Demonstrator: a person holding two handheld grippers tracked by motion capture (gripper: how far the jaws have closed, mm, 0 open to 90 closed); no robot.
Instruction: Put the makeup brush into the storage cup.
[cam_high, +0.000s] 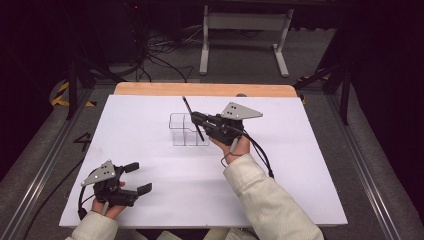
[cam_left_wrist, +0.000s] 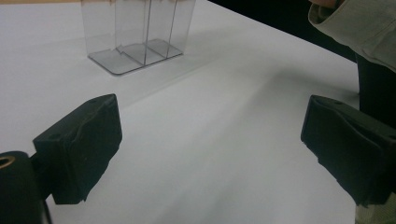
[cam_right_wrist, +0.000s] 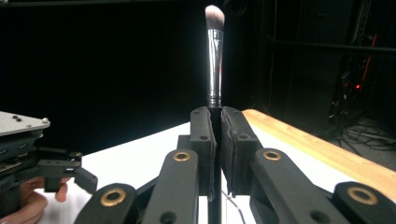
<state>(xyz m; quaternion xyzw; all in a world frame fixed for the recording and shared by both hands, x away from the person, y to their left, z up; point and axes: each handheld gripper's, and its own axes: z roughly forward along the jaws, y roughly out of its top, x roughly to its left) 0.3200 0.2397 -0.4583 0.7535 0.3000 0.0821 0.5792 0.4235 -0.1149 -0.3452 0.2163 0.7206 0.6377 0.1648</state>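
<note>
I am working in a dark lab: black walls, cables (cam_high: 160, 57) on the grey floor (cam_high: 240, 55), metal rails (cam_high: 47, 150), and a white table (cam_high: 150, 165).

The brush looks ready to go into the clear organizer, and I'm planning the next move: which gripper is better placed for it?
Right. The right gripper is shut on the brush beside the clear organizer. The left gripper is open, empty and nearer the table's front edge.
</note>
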